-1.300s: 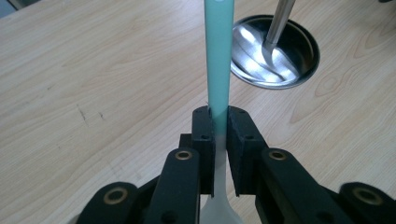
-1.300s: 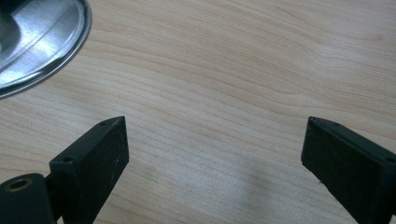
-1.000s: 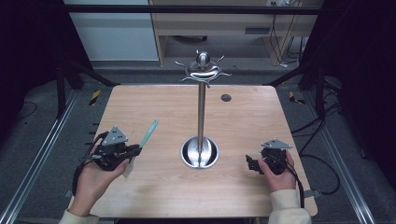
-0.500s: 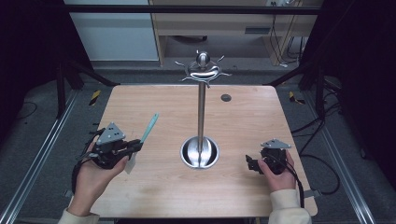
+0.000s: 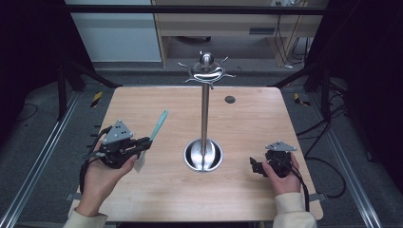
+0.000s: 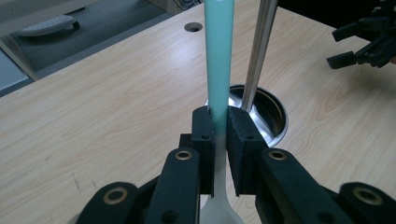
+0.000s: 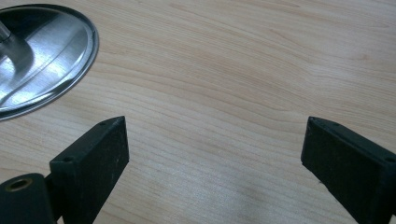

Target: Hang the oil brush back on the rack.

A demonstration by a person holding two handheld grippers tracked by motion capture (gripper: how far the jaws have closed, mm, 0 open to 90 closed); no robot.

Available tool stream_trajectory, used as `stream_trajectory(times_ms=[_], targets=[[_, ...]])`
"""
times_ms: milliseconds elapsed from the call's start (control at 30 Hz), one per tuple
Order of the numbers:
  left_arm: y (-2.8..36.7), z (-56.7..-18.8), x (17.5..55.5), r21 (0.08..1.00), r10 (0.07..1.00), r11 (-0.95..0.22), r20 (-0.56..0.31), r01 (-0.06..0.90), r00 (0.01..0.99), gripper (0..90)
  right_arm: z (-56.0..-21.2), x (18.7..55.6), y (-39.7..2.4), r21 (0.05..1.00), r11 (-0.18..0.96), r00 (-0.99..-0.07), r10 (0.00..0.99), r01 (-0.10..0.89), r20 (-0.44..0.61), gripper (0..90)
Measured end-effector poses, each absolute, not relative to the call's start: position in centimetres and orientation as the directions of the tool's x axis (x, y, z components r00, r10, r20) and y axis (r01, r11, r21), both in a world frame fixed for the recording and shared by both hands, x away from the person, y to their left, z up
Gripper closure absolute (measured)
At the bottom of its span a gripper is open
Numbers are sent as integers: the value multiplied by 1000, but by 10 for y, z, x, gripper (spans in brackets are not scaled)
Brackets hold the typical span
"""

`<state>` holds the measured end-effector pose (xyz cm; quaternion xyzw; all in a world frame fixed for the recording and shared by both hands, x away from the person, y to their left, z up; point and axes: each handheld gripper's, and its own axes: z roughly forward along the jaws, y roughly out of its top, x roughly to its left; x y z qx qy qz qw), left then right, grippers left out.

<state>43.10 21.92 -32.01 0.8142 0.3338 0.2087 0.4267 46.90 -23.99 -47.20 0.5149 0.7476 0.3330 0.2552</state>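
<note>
Your wooden desk (image 5: 157, 199) fills the middle of the frame, with a steel stand (image 5: 205, 118) at centre, its round base (image 5: 203, 156) just right of your left gripper (image 5: 142, 144). That gripper's jaws pinch a teal-handled spatula (image 6: 219, 70) near its pale blade end, handle pointing to the upper right, lifted off the wood. At lower right, your right gripper (image 7: 215, 158) rests with jaws spread wide over bare wood.
</note>
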Motion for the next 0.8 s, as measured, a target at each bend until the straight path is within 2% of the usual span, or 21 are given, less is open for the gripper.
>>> stream_trajectory(times_ms=[333,800], targets=[[215,-295,425,871,719,-388,82,301,690,817,-471,468,-241,761,248,-340,940,599,-39,82],[208,-283,427,890,709,-371,86,266,700,817,-471,468,-240,762,240,-338,941,601,-29,82]])
